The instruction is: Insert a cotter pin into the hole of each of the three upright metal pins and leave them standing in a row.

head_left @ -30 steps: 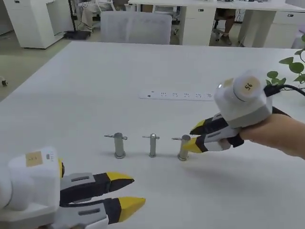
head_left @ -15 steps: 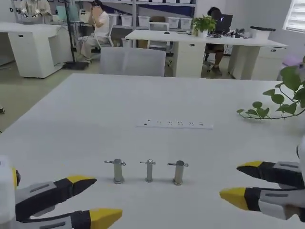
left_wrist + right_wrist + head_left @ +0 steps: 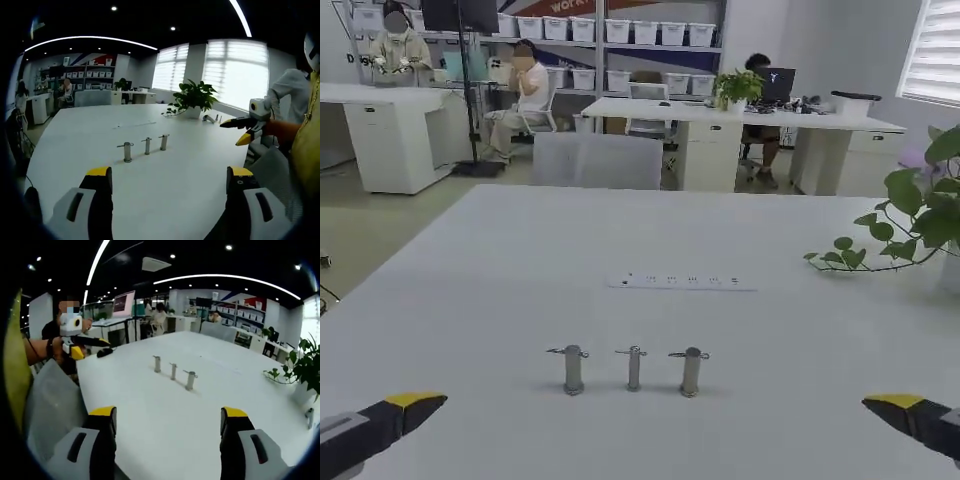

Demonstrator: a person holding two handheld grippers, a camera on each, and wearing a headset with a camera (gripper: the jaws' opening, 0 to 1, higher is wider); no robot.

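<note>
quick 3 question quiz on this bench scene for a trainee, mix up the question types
1. True or false: the three metal pins stand upright in a row on the table, each with a cotter pin through its top.
2. The left gripper is: A) open, holding nothing; B) shut on a pin; C) shut on a leaf.
3. Short answer: what white thing lies flat on the table beyond the row?
Key: 1 true; 2 A; 3 the power strip.
</note>
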